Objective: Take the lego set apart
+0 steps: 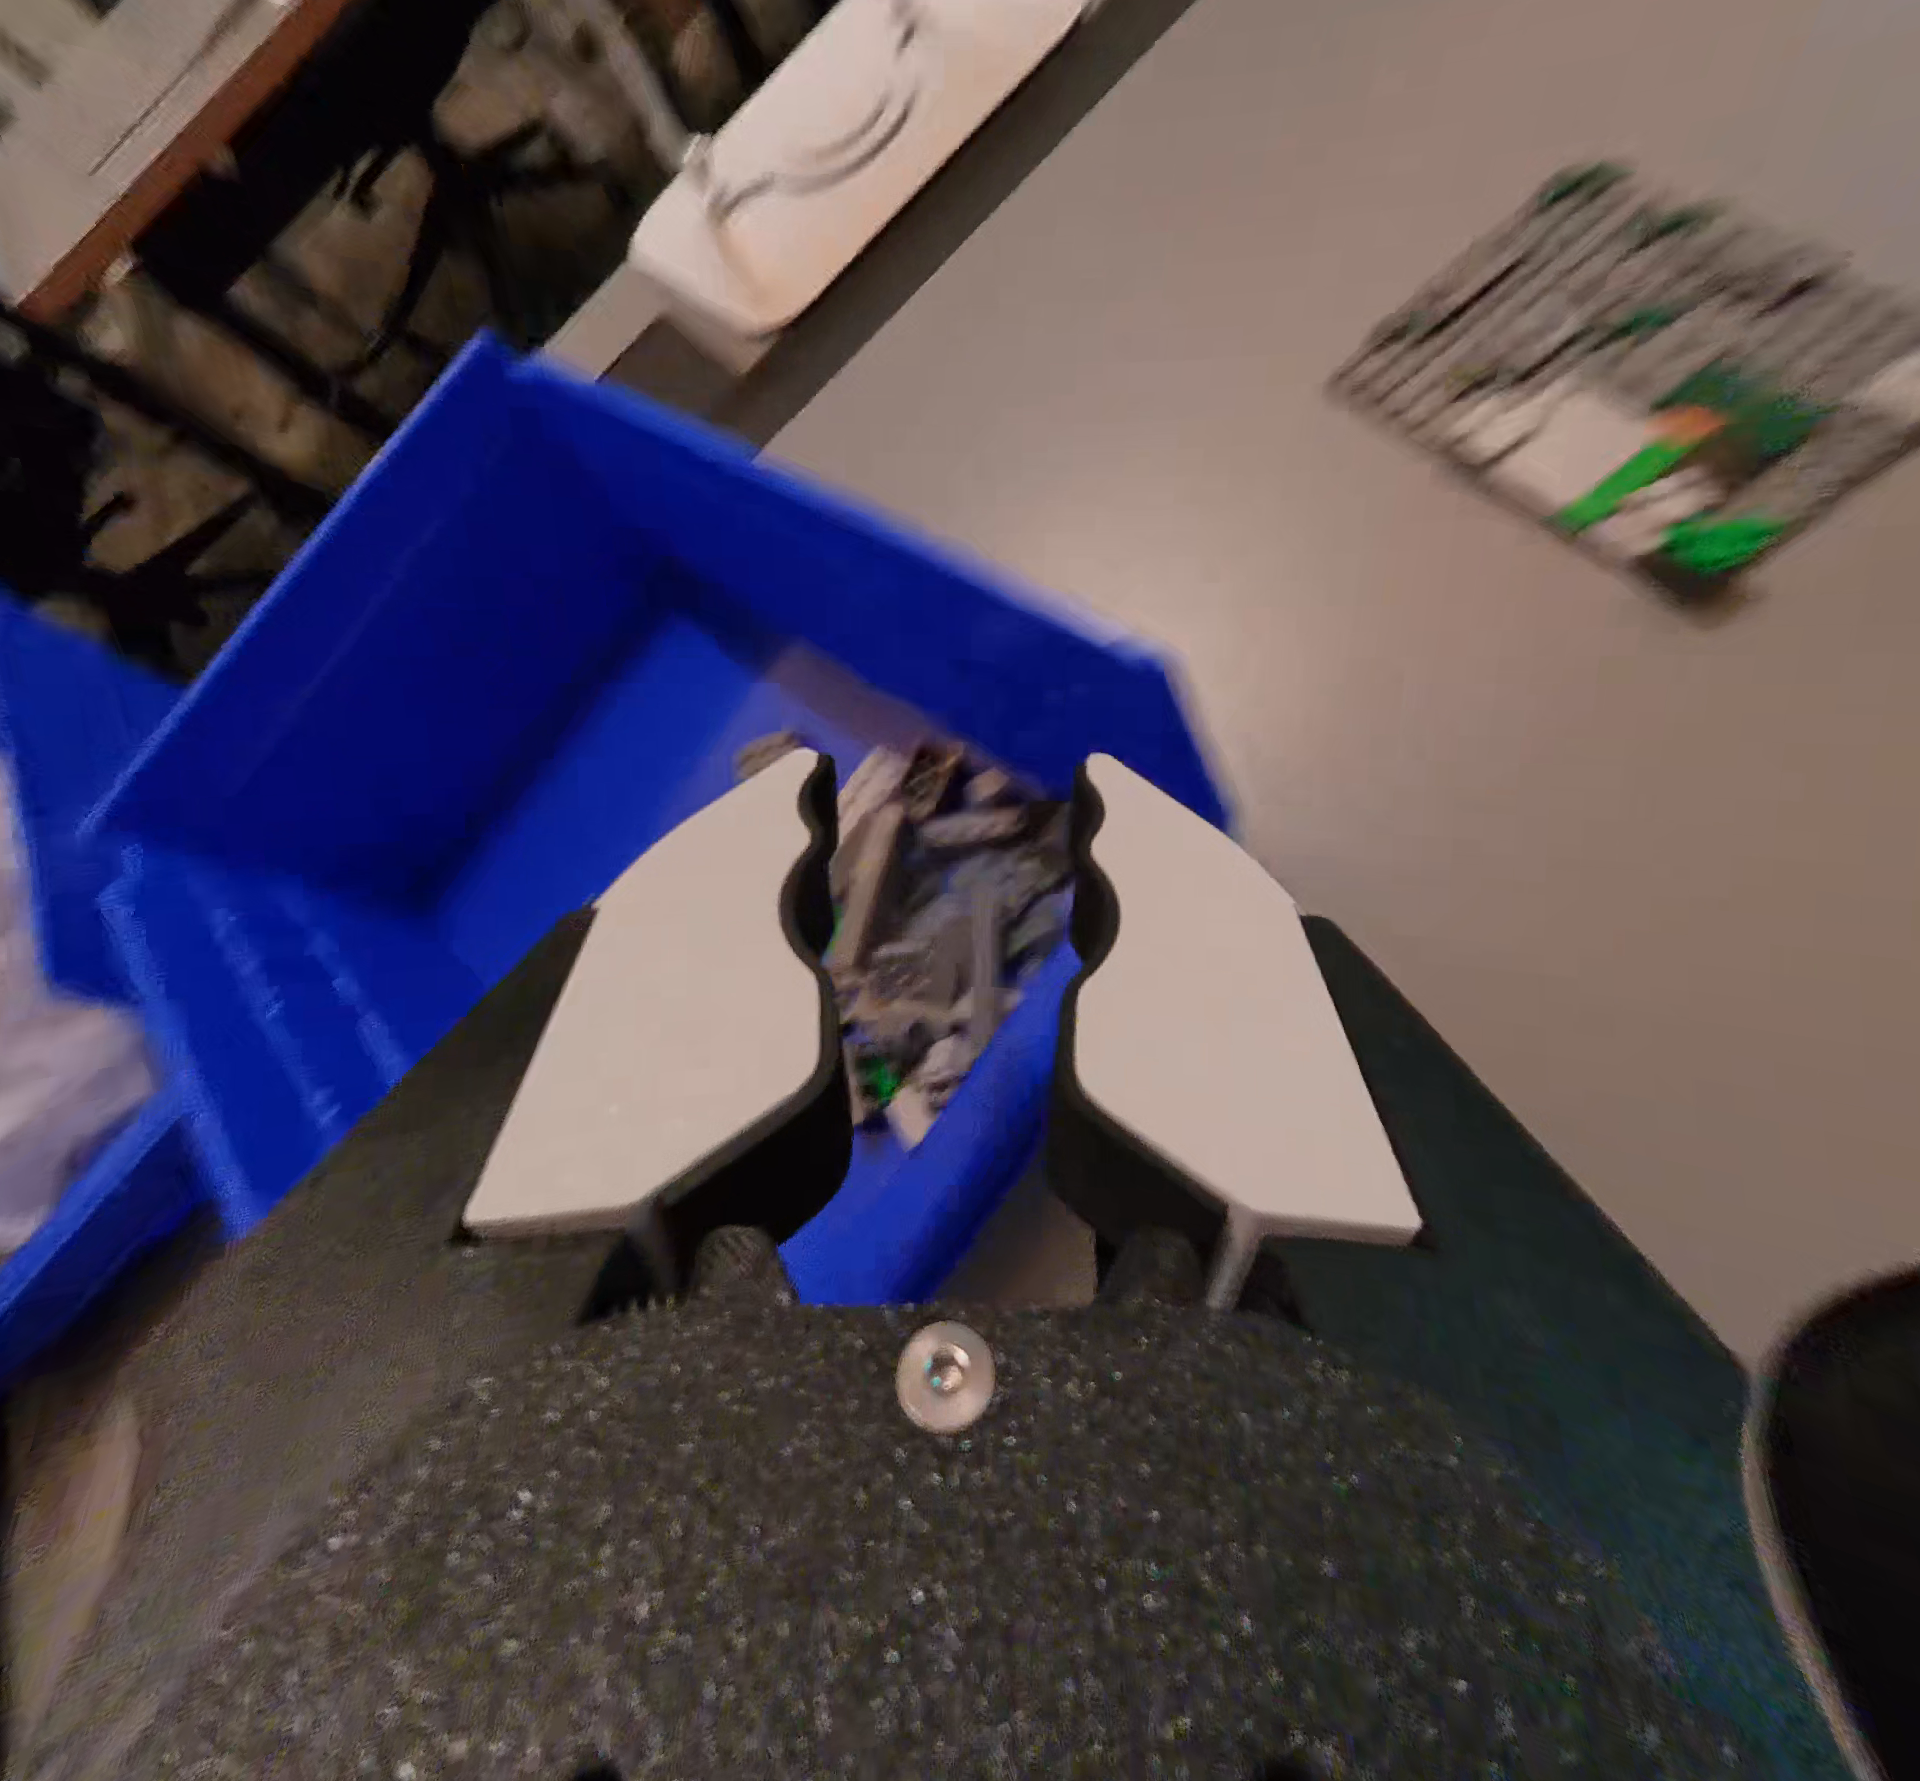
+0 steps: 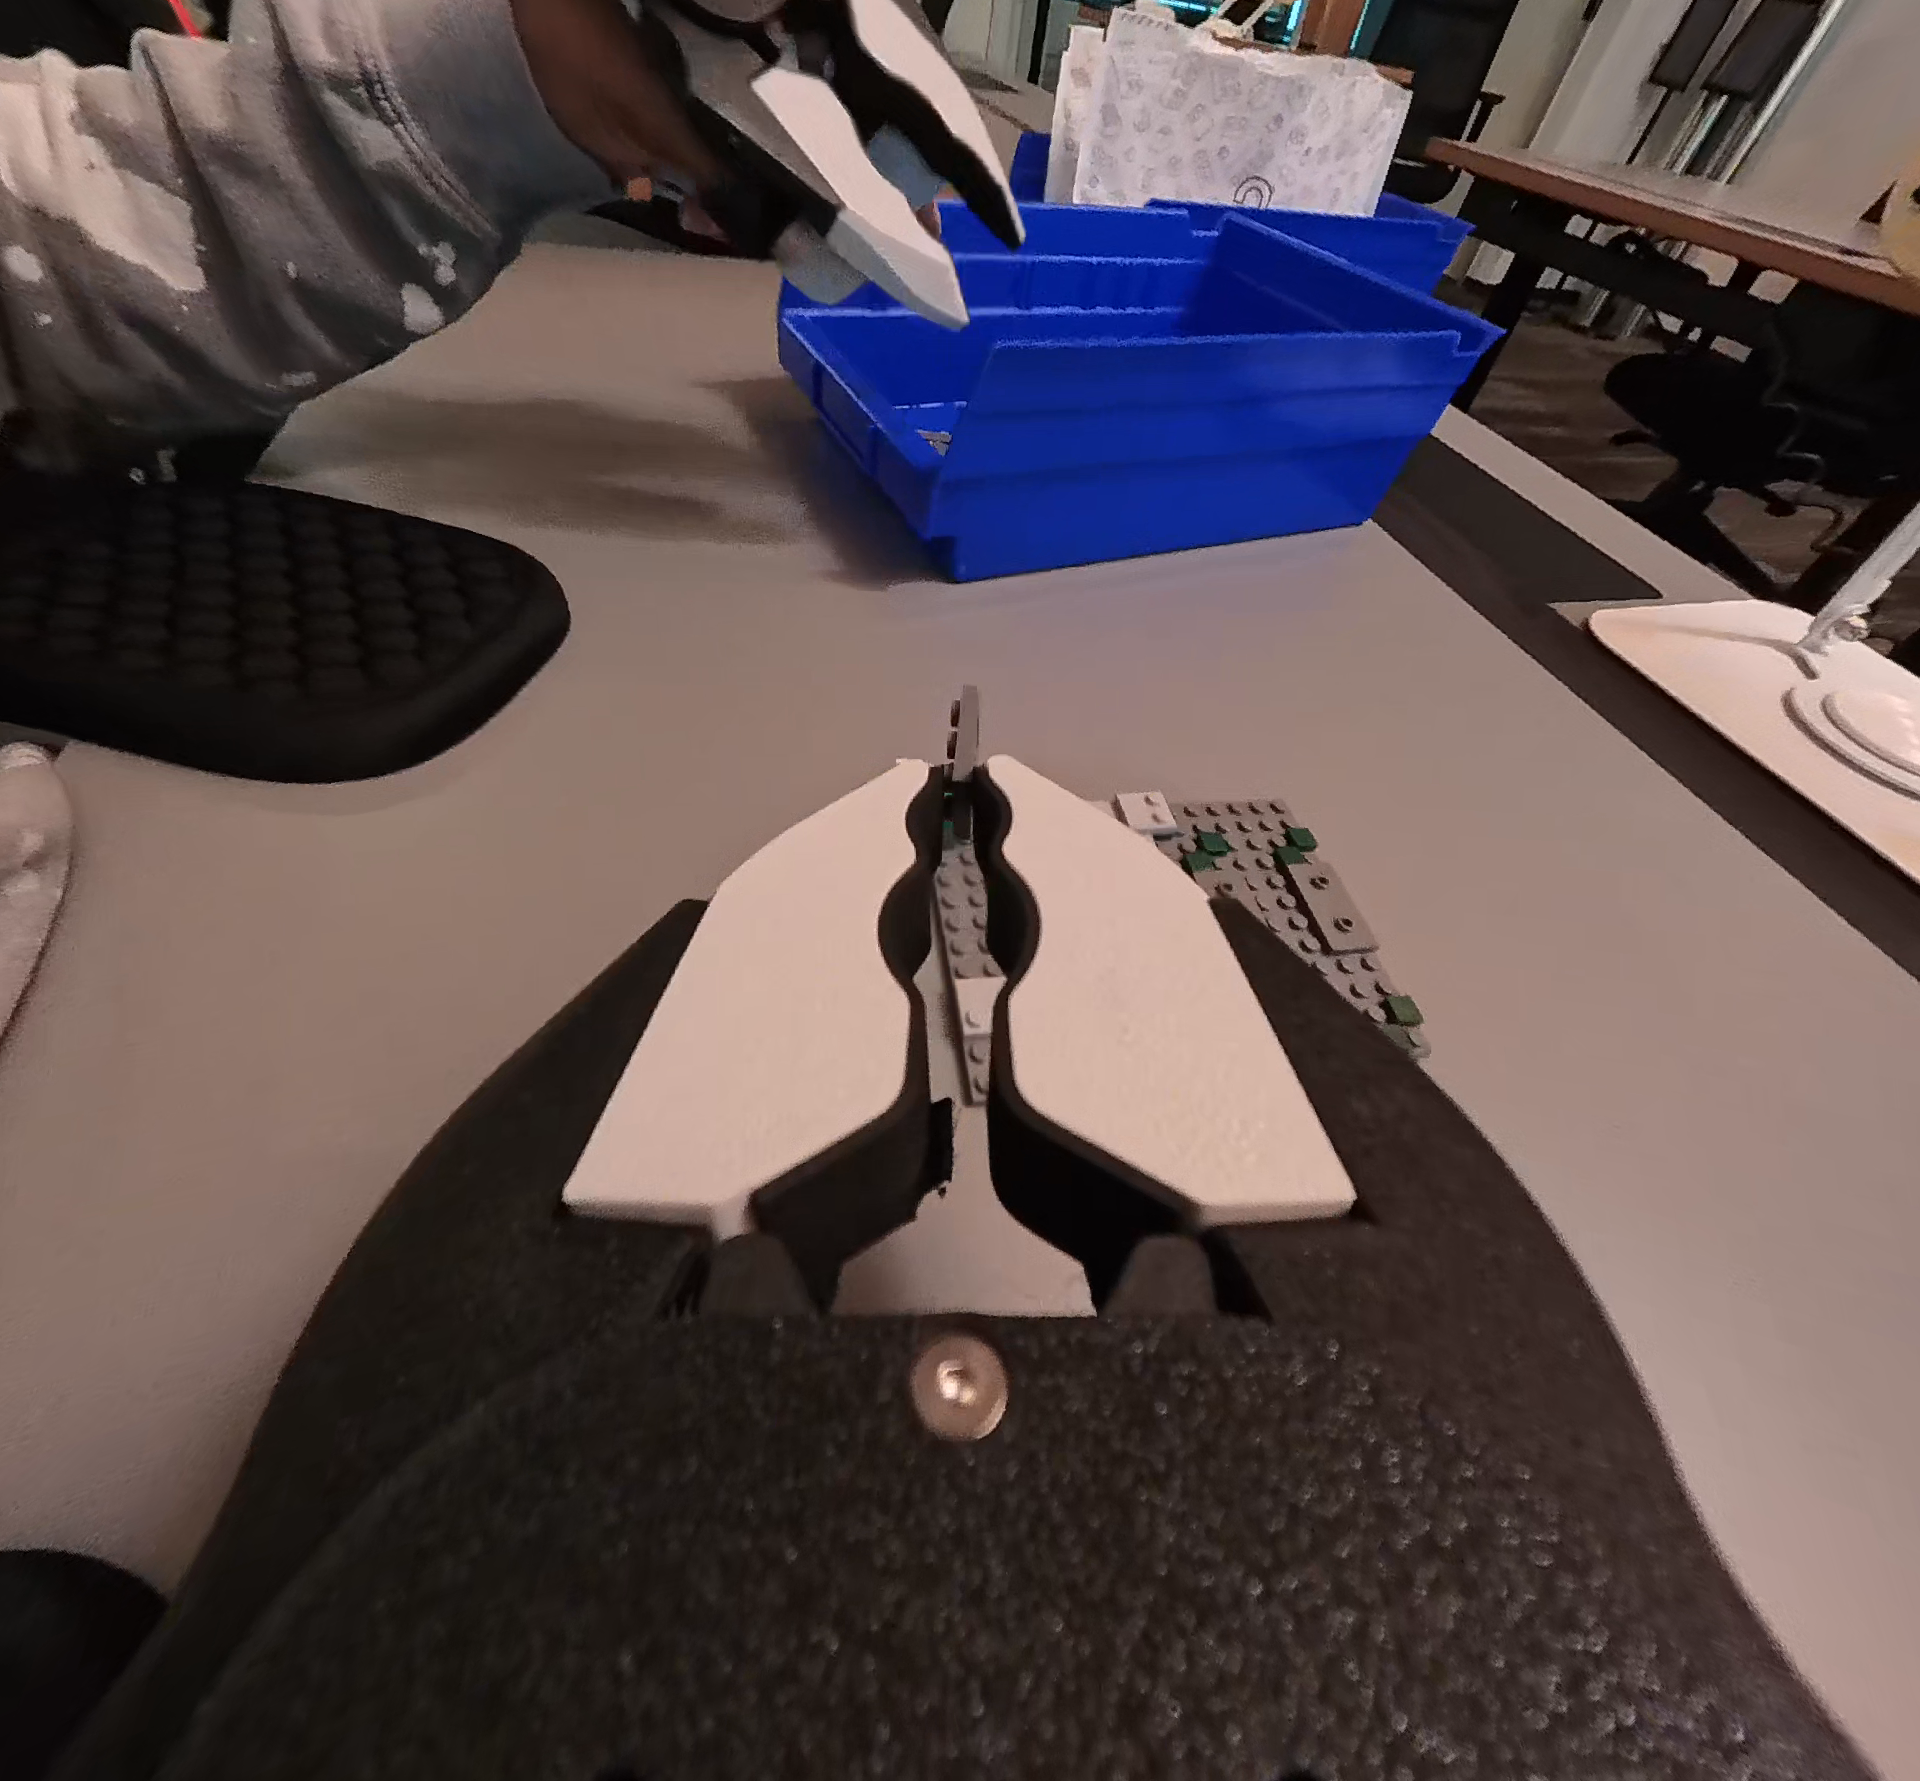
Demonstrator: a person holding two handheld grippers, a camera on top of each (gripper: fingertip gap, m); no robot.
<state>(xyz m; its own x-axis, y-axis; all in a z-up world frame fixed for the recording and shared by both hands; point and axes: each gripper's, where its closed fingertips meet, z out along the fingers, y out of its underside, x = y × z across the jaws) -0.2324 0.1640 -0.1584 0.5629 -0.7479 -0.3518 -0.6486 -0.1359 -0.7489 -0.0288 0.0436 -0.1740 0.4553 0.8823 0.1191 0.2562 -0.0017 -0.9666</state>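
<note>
My right gripper [image 2: 961, 770] is shut on a thin grey lego plate [image 2: 968, 723] that stands on edge between its tips, low over the grey table. The rest of the lego set [image 2: 1283, 884], a flat grey studded plate with small green pieces, lies just right of it; it also shows blurred in the left wrist view [image 1: 1631, 381]. My left gripper [image 1: 951, 775] is open and empty above a blue bin [image 1: 582, 588] that holds several loose grey lego pieces [image 1: 935, 952]. In the right wrist view the left gripper [image 2: 985, 271] hovers over the bin's [image 2: 1143, 453] near left corner.
A second blue bin [image 2: 1351, 225] behind the first holds a white paper bag [image 2: 1226, 121]. A white lamp base [image 2: 1714, 692] sits at the table's right edge. A black mesh pad [image 2: 260, 619] lies at the left. A sleeved arm [image 2: 260, 173] reaches across the back left. Some 25 cm of space lies between my two pairs of fingers.
</note>
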